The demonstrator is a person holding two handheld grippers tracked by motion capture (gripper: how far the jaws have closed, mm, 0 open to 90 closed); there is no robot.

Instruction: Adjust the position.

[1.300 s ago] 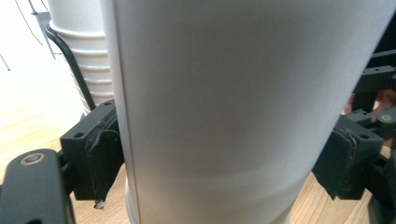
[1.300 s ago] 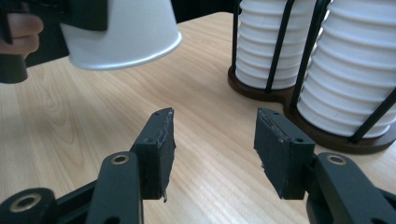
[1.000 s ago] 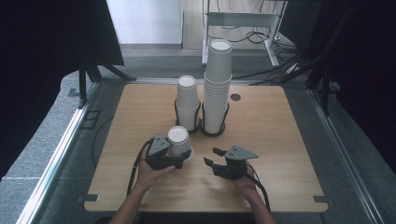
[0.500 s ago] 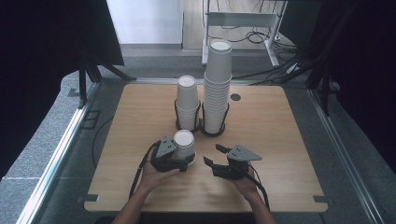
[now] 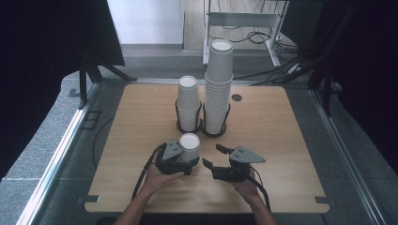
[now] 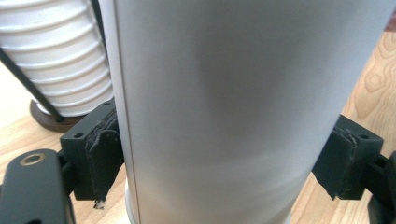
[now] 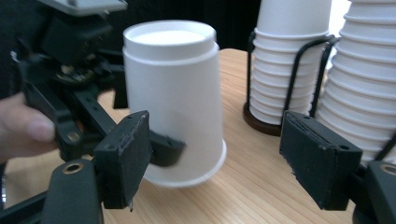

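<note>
My left gripper [image 5: 184,161] has its jaws clamped on an upside-down paper cup [image 5: 189,146] over the tabletop [image 5: 141,112]. Right gripper [image 5: 217,161]: jaws have just been opening, nothing between them, cup just beside.

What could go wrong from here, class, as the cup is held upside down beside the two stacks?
1. The left tongs pinch the thin-walled paper cup; a harder squeeze may dent it.
2. The right tongs, whose jaws have just been opening with nothing between them, sit close to the cup and could knock it askew.
3. The tall stack stands near; a careless swing might topple it.
</note>
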